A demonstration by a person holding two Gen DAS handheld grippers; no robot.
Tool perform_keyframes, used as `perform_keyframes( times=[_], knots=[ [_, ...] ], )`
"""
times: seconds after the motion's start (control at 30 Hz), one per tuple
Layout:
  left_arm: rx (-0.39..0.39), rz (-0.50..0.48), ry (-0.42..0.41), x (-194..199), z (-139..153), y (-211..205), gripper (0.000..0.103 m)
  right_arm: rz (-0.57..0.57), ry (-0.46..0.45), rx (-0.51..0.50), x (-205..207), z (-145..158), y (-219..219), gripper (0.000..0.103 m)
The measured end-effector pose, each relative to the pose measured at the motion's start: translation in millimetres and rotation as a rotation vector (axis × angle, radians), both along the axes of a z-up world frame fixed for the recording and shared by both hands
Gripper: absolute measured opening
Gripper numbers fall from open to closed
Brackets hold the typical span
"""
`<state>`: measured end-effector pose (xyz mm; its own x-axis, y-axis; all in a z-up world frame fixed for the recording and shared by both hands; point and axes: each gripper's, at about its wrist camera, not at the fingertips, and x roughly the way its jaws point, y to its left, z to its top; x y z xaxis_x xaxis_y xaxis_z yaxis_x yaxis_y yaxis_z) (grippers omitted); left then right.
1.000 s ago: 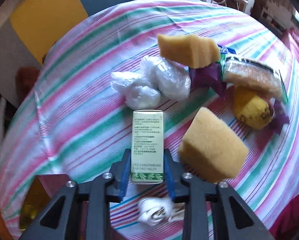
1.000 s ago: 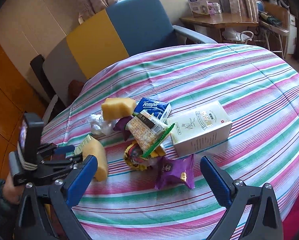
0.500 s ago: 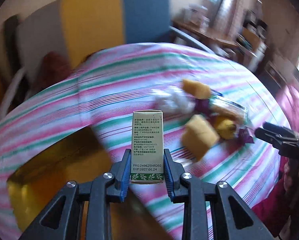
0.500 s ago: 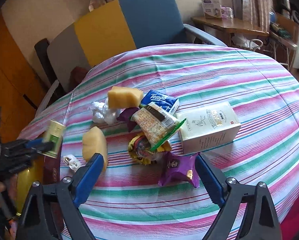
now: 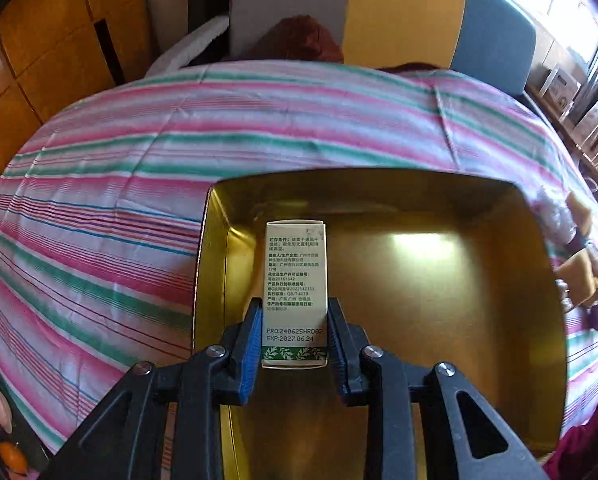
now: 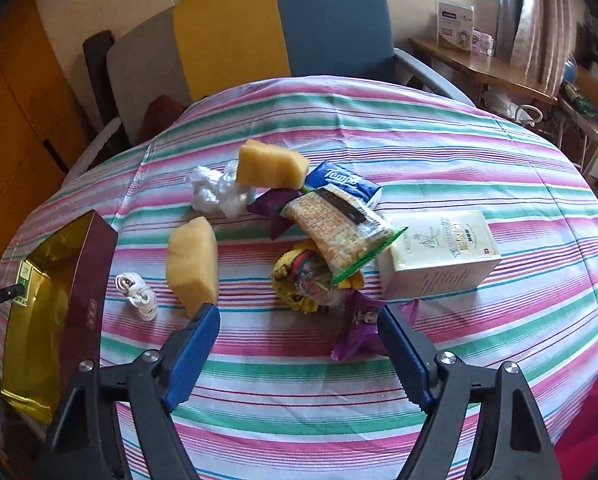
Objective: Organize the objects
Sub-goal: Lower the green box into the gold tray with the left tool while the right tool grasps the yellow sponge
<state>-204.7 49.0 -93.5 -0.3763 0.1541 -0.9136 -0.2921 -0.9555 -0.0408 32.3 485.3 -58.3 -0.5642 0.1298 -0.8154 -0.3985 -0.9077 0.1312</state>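
Clamping a small green-and-white carton [image 5: 295, 284] between its blue pads, the left gripper [image 5: 295, 344] holds it above the gold-lined tin [image 5: 419, 200] on the striped tablecloth [image 5: 99, 208]; the right gripper [image 6: 299, 344], jaws apart and just closing with nothing pinched, hangs near a purple snack packet [image 6: 359, 332] and yellow sponge [image 6: 193, 264].

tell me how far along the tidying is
Nothing lies in the gold-lined box yet. In hand: the left gripper holds the small green-and-white carton over it. Left: the pile on the striped cloth, where the right gripper has been closing, nothing between its fingers.
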Motion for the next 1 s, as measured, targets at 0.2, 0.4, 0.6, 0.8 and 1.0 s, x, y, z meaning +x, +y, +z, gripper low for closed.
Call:
perform_keyframes(
  times=[0.2, 0.4, 0.6, 0.8, 1.0],
  knots=[
    [-0.051, 0.014, 0.024, -16.0, -19.5, 10.2, 0.032, 0.054, -0.016, 0.002, -23.2, -2.1, -23.3, 0.082],
    [-0.096, 0.039, 0.048, -28.7, -23.7, 12.7, 0.033, 0.060, -0.012, -0.030, -50.2, -4.8, -25.3, 0.082],
    [-0.059, 0.030, 0.060, -27.6, -16.1, 8.3, 0.048, 0.093, -0.025, -0.042, -72.8, -15.3, -35.9, 0.080],
    [-0.026, 0.014, 0.095, -21.7, 1.8, 7.4, 0.062, 0.113, -0.087, -0.014, -95.8, -36.6, -45.5, 0.047],
    [-0.002, -0.002, 0.187, 8.1, 35.7, -0.5, 0.062, 0.145, -0.097, -0.005, -91.8, -38.8, -55.9, 0.034]
  ],
)
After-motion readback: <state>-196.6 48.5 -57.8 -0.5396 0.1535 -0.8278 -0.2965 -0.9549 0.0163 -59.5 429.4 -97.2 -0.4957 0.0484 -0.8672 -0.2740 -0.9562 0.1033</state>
